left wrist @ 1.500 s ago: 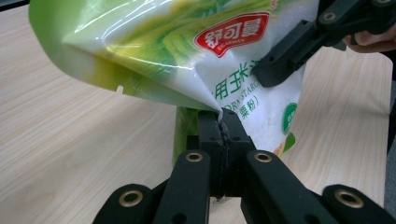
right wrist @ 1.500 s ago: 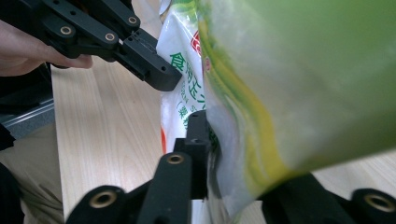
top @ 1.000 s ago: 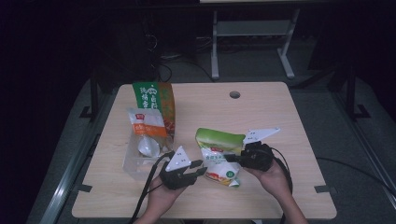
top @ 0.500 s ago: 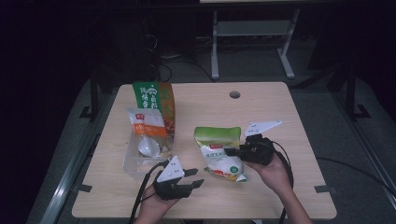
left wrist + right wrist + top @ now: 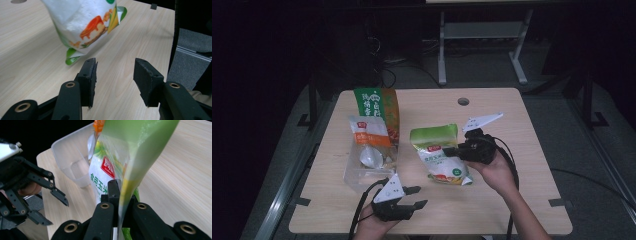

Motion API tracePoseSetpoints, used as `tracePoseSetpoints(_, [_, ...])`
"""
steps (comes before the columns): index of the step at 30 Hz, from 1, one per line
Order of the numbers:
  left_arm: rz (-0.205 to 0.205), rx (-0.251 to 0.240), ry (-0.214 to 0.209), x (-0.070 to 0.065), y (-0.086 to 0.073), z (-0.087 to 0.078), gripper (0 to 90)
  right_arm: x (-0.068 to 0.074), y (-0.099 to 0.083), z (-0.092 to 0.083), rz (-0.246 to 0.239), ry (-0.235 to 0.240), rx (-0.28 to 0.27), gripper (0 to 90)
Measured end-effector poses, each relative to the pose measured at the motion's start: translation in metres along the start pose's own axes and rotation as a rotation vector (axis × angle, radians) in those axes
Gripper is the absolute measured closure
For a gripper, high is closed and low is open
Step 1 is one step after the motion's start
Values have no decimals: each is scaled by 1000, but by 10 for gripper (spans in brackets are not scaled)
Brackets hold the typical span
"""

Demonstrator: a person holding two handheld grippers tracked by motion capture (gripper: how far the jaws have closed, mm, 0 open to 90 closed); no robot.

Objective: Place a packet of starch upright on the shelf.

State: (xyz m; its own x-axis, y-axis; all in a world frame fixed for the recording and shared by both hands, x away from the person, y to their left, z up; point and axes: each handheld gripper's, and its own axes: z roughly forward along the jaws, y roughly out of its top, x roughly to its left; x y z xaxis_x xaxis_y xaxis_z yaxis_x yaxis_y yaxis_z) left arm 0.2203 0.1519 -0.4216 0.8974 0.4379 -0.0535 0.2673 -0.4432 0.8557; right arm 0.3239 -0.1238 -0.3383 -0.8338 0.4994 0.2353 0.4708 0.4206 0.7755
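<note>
A green-topped white pouch (image 5: 439,155) bearing a red logo and an orange dessert picture, a green-and-orange bag (image 5: 377,107), a clear plastic tub (image 5: 362,172) and black grippers on a pale woodgrain table (image 5: 512,200).

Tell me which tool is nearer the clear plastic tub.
Left. The left tool hovers just beside the clear plastic tub; the right tool is farther, clamping the green-and-white starch bag.

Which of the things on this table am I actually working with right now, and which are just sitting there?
In the job:
- green and white pouch, clamped along its edge by the right gripper
- left gripper, jaws apart with nothing between them, having just opened

Lying about:
- clear plastic tub with an orange-labelled packet in it
- green and orange bag behind the tub
</note>
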Motion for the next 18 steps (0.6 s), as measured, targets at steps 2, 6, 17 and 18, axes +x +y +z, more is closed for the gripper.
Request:
tracePoseSetpoints(2, [3, -1, -7, -1, 0, -1, 523, 1, 7, 1, -2, 6, 6, 900])
tracePoseSetpoints(6, [8, -7, -13, -4, 0, -1, 507, 4, 18, 4, -4, 22, 4, 900])
tracePoseSetpoints(17, [51, 10, -34, -11, -2, 2, 486, 10, 44, 13, -14, 56, 1, 900])
tracePoseSetpoints(18, [52, 15, -32, -12, -2, 3, 481, 11, 48, 14, -25, 61, 2, 900])
